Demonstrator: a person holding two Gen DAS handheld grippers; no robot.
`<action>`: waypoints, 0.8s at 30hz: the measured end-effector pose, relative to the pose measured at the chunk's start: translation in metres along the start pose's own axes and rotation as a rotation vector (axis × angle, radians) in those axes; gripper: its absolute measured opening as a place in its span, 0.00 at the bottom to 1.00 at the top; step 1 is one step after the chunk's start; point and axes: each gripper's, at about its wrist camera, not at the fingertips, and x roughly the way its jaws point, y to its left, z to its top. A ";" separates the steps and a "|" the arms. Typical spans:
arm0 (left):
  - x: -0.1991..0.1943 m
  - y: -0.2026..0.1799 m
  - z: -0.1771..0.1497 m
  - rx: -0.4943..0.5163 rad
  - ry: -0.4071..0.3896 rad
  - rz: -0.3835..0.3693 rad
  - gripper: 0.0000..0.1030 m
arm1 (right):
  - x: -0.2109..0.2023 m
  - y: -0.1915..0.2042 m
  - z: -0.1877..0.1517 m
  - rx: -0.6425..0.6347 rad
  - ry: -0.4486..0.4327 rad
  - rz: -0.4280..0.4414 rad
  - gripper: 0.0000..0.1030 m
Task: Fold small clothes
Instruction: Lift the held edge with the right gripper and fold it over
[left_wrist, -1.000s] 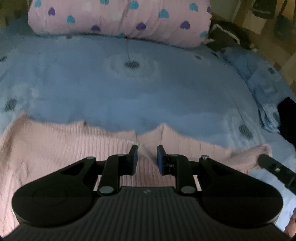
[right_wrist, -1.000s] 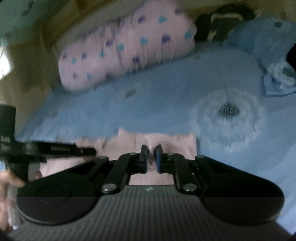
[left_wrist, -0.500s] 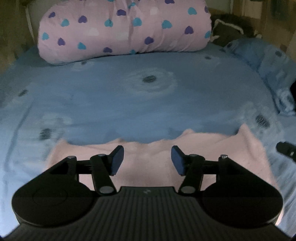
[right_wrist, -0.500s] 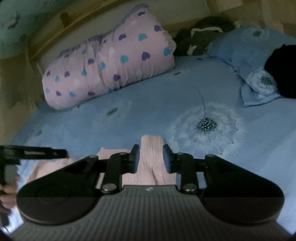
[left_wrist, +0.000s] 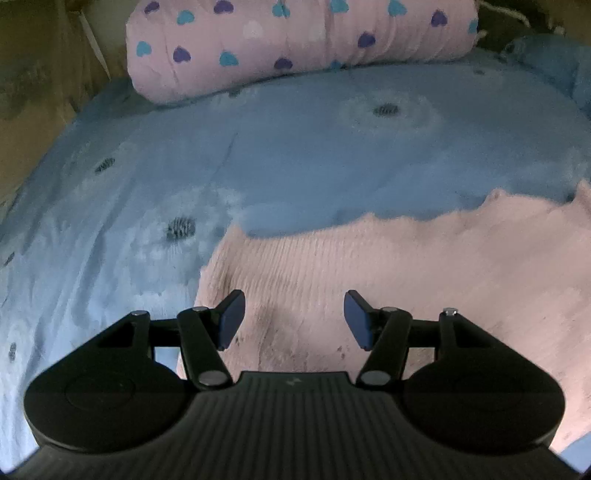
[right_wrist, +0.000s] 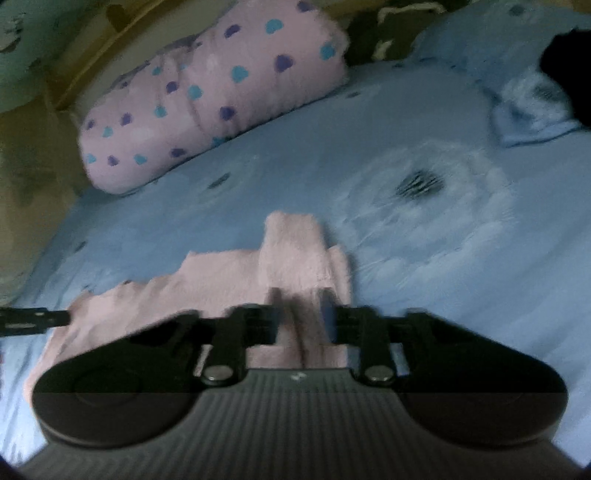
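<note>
The main risk, as I judge it, is on my right side: the right gripper (right_wrist: 299, 317) is blurred in its own view, and its fingers straddle a raised ridge of the pink ribbed knit garment (left_wrist: 388, 266). If I lift or swing away while a fold is snagged between them, the layer I want flat will be dragged out of line. The fingers there stand apart with fabric between them, and I read them as parted, not clamping, though the blur leaves some doubt. A second risk is the soft, fuzzy knit itself: on the blue dandelion-print bedsheet (left_wrist: 295, 155) it can creep or spring back when I press or pull 1 edge.

My left gripper (left_wrist: 294, 319) has its fingers wide apart, holding nothing, hovering over the garment near its left edge. The garment lies spread on the bed, its far edge wavy, running from between my left fingers off to the right. In the right wrist view a narrow flap of the garment (right_wrist: 291, 258) sticks out ahead of the fingers toward the pink bolster with blue and purple hearts (right_wrist: 207, 103), which lies well apart at the head of the bed.
</note>
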 end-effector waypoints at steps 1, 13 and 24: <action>0.004 0.001 -0.002 0.005 0.004 0.010 0.63 | -0.003 0.000 0.001 -0.003 -0.030 -0.031 0.03; 0.021 0.014 -0.014 -0.005 -0.010 0.043 0.64 | -0.008 0.006 0.009 -0.034 -0.079 -0.079 0.26; 0.027 0.021 -0.021 -0.009 -0.030 0.027 0.66 | 0.003 -0.001 0.007 -0.028 -0.111 -0.110 0.15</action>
